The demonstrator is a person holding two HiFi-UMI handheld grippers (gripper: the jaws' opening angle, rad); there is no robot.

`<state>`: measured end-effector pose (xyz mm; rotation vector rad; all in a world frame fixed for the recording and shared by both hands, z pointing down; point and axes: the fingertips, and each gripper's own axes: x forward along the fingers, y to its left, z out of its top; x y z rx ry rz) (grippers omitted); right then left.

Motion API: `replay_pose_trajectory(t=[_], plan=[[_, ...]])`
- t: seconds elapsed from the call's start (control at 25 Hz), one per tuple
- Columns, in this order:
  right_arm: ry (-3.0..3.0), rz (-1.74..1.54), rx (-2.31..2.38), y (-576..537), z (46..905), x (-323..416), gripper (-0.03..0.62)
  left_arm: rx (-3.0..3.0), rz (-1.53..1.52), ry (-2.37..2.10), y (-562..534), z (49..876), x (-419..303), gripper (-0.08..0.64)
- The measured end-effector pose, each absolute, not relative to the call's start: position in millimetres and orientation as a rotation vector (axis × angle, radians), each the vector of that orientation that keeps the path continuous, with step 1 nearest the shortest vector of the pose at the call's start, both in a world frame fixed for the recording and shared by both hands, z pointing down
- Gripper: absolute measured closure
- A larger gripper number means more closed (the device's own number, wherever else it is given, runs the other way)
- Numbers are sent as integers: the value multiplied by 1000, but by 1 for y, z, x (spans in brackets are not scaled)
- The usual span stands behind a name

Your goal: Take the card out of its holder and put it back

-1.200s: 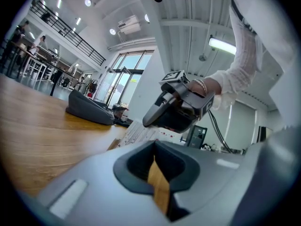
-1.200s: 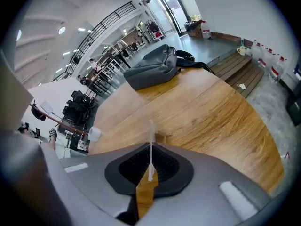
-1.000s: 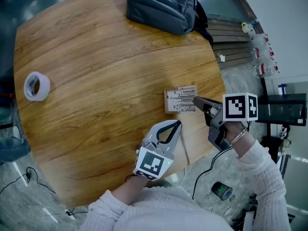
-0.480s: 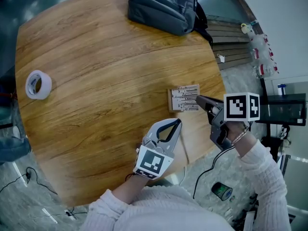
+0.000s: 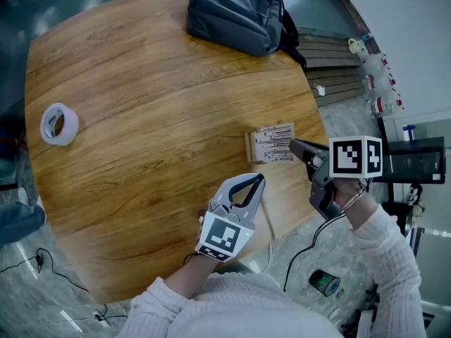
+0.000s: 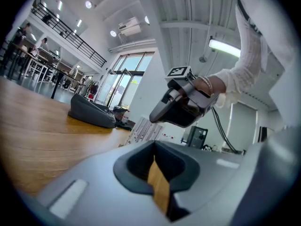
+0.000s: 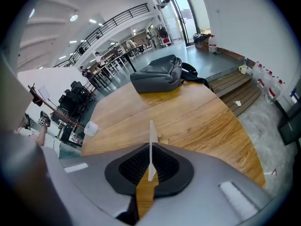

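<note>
Hardly anything moved, right gripper (image 5: pixel 293 145) jaws clamped on card (image 5: pixel 273 143), left gripper (image 5: pixel 260 180) jaws together

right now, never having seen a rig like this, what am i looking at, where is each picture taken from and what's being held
There is no robot here: a person holds a two-jaw gripper in each hand. The top-down picture comes from a camera on their head. The other two come from cameras riding on each gripper, looking along its jaws. On the round wooden table are a grey backpack, a tape roll and a printed card leaning up from a small wooden holder. The right gripper is shut on the card's edge, and its own view shows the card as a thin white sliver between the jaws. The left gripper is near the table's edge, jaws together, holding nothing.
</note>
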<state>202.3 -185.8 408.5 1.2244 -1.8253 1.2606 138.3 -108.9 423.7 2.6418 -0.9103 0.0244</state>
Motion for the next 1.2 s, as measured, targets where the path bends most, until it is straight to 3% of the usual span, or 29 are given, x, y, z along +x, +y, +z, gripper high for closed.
replay_pose_trajectory(t=[1.2], plan=[[-1960, 1135, 1291, -150, 347, 198, 588, 2675, 24, -854, -82, 393, 124, 552]])
